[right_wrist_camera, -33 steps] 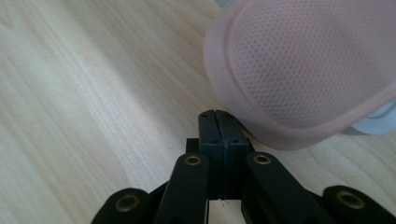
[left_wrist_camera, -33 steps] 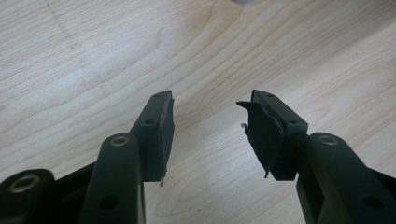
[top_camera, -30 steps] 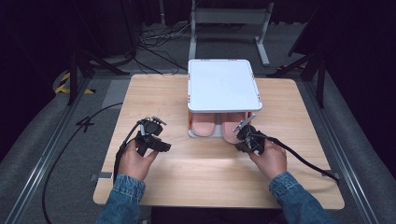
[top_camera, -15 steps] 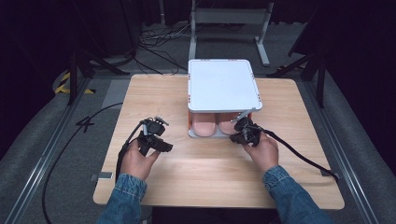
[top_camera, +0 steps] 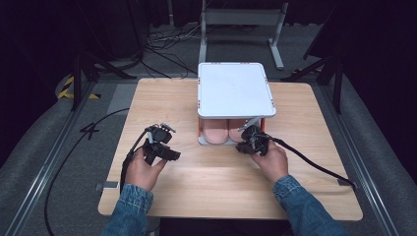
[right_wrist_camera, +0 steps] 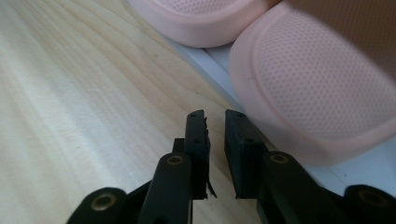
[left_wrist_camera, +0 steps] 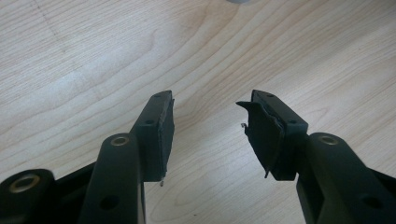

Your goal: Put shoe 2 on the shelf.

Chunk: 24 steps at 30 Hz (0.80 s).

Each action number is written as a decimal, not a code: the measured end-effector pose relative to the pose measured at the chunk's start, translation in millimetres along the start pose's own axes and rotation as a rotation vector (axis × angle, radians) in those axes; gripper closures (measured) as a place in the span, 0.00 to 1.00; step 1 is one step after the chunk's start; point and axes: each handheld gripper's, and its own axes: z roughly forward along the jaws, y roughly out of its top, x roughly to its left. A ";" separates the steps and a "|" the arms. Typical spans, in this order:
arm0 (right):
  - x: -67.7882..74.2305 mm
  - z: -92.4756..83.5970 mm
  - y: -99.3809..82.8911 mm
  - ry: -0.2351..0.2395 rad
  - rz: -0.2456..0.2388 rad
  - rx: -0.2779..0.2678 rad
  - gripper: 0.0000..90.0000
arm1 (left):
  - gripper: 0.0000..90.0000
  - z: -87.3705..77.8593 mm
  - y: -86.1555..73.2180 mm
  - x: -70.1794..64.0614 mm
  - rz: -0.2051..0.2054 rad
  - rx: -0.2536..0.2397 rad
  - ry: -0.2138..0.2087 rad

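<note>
A white two-level rack (top_camera: 235, 88) stands at the middle back of the wooden table (top_camera: 206, 191). Two pink slippers (top_camera: 215, 132) lie side by side on its lower level, toes toward me. My right gripper (top_camera: 246, 140) sits at the rack's front edge, just before the right slipper (right_wrist_camera: 322, 79). In the right gripper view its jaws (right_wrist_camera: 215, 116) have just been opening to a narrow gap with nothing between them, beside the rack's white base (right_wrist_camera: 219, 60). My left gripper (top_camera: 169, 143) rests over bare wood left of the rack, its jaws (left_wrist_camera: 210, 100) open and empty.
A cable (top_camera: 314, 164) trails right from the right gripper across the table. Another cable (top_camera: 74, 162) loops off the left edge to the floor. A grey metal stand (top_camera: 241, 19) is behind the table, with dark surroundings on both sides.
The right hand has moved left and forward, bringing its gripper up to the right slipper at the rack's front. The left hand has stayed where it was.
</note>
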 end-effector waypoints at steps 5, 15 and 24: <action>1.0 -35.6 -11.5 -0.034 -0.013 -0.030 0.80 | 0.57 -4.5 -5.1 2.4 -0.004 -0.009 0.009; -7.0 -88.4 -30.1 -0.097 0.005 -0.107 0.64 | 0.55 -11.1 -8.0 4.7 0.005 -0.046 0.018; -25.2 -134.0 -55.2 -0.169 0.034 -0.152 0.56 | 0.54 -16.5 -12.3 10.8 0.023 -0.069 0.033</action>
